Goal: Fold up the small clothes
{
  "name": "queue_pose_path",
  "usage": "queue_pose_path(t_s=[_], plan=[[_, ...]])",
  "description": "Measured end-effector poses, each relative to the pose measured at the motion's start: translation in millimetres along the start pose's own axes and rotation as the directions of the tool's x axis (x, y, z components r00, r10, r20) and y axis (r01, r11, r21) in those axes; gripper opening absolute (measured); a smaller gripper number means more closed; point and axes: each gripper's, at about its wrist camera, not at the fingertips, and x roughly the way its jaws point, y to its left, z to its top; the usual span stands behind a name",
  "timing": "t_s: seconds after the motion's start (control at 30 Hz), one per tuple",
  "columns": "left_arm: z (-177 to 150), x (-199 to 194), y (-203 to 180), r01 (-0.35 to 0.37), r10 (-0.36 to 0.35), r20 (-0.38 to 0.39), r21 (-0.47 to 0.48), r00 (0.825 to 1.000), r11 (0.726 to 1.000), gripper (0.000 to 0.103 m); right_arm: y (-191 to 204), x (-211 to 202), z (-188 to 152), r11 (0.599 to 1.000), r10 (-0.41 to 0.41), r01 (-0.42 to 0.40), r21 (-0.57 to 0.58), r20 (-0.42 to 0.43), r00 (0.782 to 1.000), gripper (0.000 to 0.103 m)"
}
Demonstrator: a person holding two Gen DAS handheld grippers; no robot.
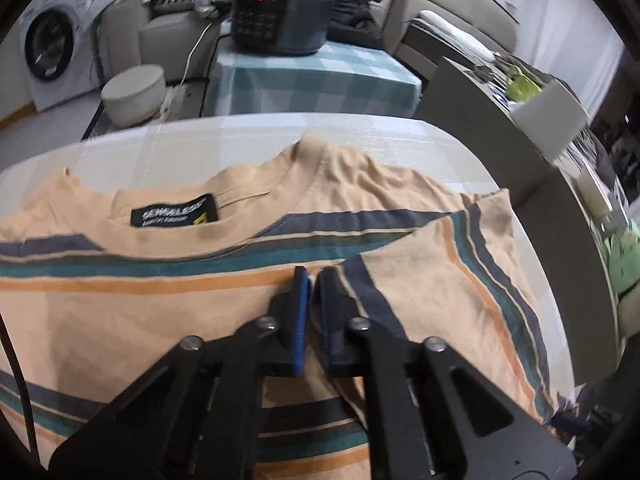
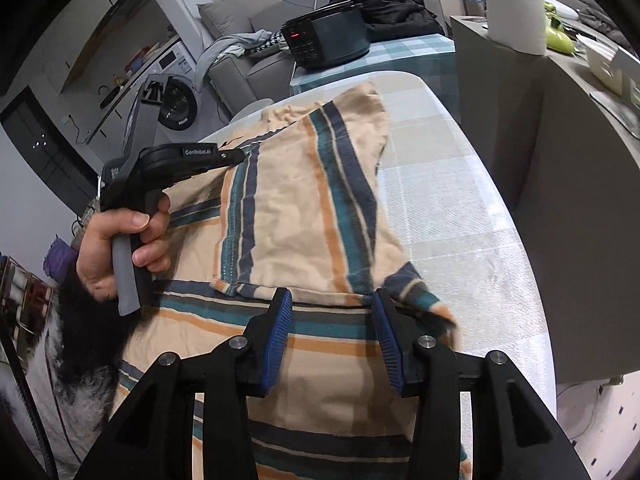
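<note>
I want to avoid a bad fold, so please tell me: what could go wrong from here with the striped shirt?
1. The right tool stands open over the peach striped cotton shirt; the folded-over side flap could slide back, as nothing grips it.
2. The left tool is shut; it is unclear whether cloth is pinched, so a pull may drag the shirt crooked.
3. The flap's corner is bunched near the pale checked tablecloth; the fold may end uneven.

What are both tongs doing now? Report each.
Left tongs: closed, nothing visibly held, above the shirt.
Right tongs: open, empty, over the folded sleeve.
</note>
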Motion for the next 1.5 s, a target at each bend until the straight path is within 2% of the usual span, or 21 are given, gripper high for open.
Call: queue_pose_path(t_s=[0.13,0.23,0.3,0.33,0.43,0.57,0.6,0.67,0.73,0.8,0.9,1.03,1.07,1.1,1.17,1.2,1.33,1.4,1.43,1.5], plan=[[6.0,-0.5,-13.2,-0.032,0.028,0.048,0.078,0.998,0.996,0.002,-6.0,0.6,-1.6,1.0,-0.015,0.016,0.018,-0.006,1.0,0.043],[15.7,6.7,-13.7,-0.057,0.053,0.051,0.081,0.997,0.995,0.002,-9.5,1.6,-5.3,0.999,-0.027,0.027,0.024,-0.019,0.999,0.043],[19.2,19.1,-12.9,-0.081,0.08,0.018,0.077,0.997,0.994,0.003,-8.9,-1.1,-7.3,0.999,-0.028,0.029,0.02,-0.026,0.999,0.043],[19.0,16.9,-13.7,-0.08,0.078,0.035,0.077,0.996,0.994,0.003,-10.0,0.1,-6.7,0.999,-0.028,0.029,0.02,-0.032,0.999,0.043],[15.8,11.9,-13.4,-0.076,0.076,0.0,0.075,0.997,0.994,0.015,-8.9,-11.3,-8.4,0.999,-0.036,0.036,0.026,-0.012,0.999,0.043],[-2.8,-22.0,3.4,-0.004,0.004,0.002,0.006,1.0,1.0,0.046,-4.0,-18.1,-4.4,0.999,-0.022,0.022,0.028,0.023,0.999,0.043],[-7.8,-30.6,7.9,0.008,-0.008,0.009,-0.007,1.0,1.0,0.051,0.2,-16.0,-1.6,1.0,-0.017,0.017,0.021,0.029,0.999,0.043],[-21.0,-51.2,17.2,0.03,-0.03,0.007,-0.029,1.0,0.999,0.051,7.0,-9.9,3.0,1.0,0.003,-0.003,0.01,0.036,0.999,0.043],[-35.8,-71.6,29.7,0.044,-0.046,-0.025,-0.055,0.999,0.997,0.052,16.8,1.4,9.2,1.0,0.018,-0.018,0.003,0.028,0.999,0.043],[-53.2,-93.9,42.2,0.04,-0.044,-0.043,-0.087,0.998,0.995,0.06,25.5,7.9,13.5,1.0,0.025,-0.025,0.006,0.032,0.999,0.043],[-78.6,-129.0,60.1,0.021,-0.022,-0.009,-0.114,1.0,0.993,0.077,42.5,19.9,20.4,1.0,0.015,-0.015,0.004,0.022,1.0,0.043],[-112.3,-172.9,88.1,0.001,0.005,0.039,-0.148,0.999,0.989,0.088,67.4,38.7,27.7,0.999,0.02,-0.019,-0.039,0.009,1.0,0.046],[-116.4,-180.5,96.0,-0.007,0.015,0.051,-0.162,0.999,0.987,0.092,71.8,45.8,28.4,0.998,0.011,-0.012,-0.058,-0.008,1.0,0.049],[-122.9,-189.5,104.8,-0.011,0.023,0.065,-0.181,0.998,0.983,0.101,76.6,58.6,27.8,0.997,-0.007,0.003,-0.074,-0.058,0.998,0.051],[-136.2,-210.0,127.7,-0.018,0.043,0.102,-0.235,0.994,0.972,0.102,84.6,56.8,26.3,0.994,-0.048,0.046,-0.095,-0.027,0.998,0.051],[-144.1,-221.9,143.6,-0.016,0.05,0.118,-0.272,0.992,0.962,0.102,90.7,54.9,25.5,0.994,-0.056,0.052,-0.098,-0.041,0.998,0.051],[-169.9,-258.5,202.5,-0.007,0.084,0.171,-0.41,0.982,0.912,0.102,114.2,37.2,20.2,0.995,-0.023,0.023,-0.093,0.005,1.0,0.051],[-186.5,-276.7,234.9,-0.021,0.13,0.195,-0.482,0.972,0.876,0.102,133.0,29.2,17.6,0.995,0.007,-0.005,-0.097,0.023,1.0,0.052],[-197.0,-285.8,254.4,-0.025,0.155,0.204,-0.528,0.967,0.849,0.102,140.5,26.7,17.2,0.995,0.022,-0.019,-0.096,0.027,0.999,0.053],[-213.7,-293.8,283.6,-0.016,0.167,0.201,-0.591,0.965,0.807,0.102,159.2,22.4,15.4,0.993,0.059,-0.056,-0.1,0.036,0.998,0.053]])
